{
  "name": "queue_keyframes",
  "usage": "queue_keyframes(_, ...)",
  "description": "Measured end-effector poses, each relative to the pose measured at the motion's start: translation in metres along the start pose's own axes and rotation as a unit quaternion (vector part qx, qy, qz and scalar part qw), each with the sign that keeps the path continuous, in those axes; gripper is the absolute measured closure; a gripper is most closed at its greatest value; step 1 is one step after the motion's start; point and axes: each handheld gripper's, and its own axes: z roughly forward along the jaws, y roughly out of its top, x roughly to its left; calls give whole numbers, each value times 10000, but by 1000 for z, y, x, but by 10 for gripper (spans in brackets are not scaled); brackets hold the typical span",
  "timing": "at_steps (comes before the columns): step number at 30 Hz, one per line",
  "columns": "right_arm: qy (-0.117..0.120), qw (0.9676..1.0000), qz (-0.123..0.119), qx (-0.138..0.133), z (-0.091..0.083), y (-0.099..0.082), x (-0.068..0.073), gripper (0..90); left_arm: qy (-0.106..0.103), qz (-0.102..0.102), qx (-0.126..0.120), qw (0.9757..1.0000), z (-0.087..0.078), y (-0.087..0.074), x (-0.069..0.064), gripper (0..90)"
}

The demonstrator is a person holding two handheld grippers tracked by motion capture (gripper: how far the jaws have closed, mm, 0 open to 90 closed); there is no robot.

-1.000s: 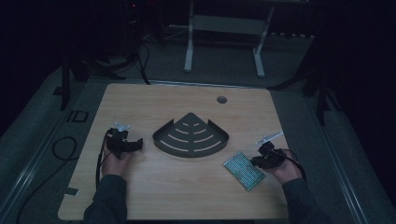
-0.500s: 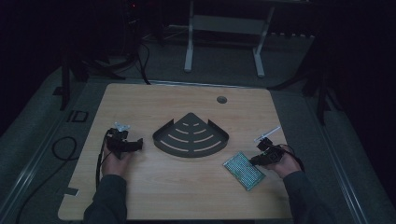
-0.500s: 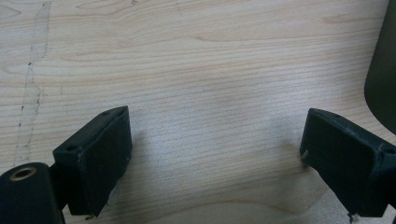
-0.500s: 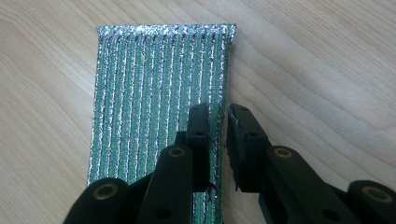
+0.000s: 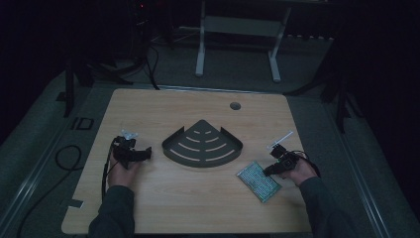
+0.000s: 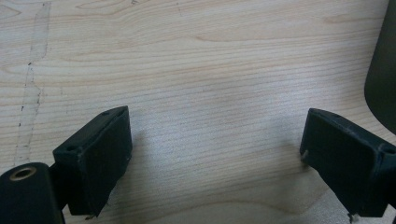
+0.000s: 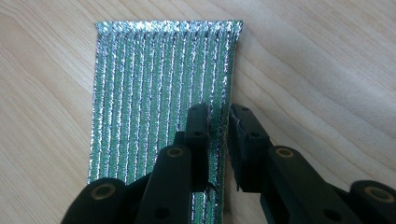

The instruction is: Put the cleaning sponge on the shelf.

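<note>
Near the worktop's (image 5: 148, 208) right front corner, our right tongs (image 7: 217, 123) pinch the right edge of the glittery green pad (image 7: 159, 88), jaws just easing apart, perhaps letting go. Our left tongs (image 6: 215, 144) wait released by the dark corner shelf (image 5: 203, 145).

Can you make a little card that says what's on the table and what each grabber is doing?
Table: light wooden tabletop
Middle: dark metal quarter-round shelf with curved slots, lying flat
Shiny thing: green and silver ribbed foil pad, flat on the wood at the person's right
Left gripper: fingers wide apart, nothing between them, low over bare wood beside the shelf
Right gripper: fingers nearly together at the pad's edge; whether they pinch it is unclear
</note>
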Motion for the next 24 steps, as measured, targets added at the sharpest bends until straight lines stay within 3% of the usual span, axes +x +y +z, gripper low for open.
queue_keyframes(12, 285, 9994, 114, 133, 3, 1, -10, 754, 0, -1, 0, 10000, 0, 0, 0, 95)
queue_keyframes(18, 521, 9981, 304, 133, 5, 0, -18, 740, 0, -1, 0, 10000, 0, 0, 0, 95)
queue_keyframes(24, 661, 9972, 340, 113, 6, -1, -19, 806, 0, 0, 0, 10000, 0, 0, 0, 95)
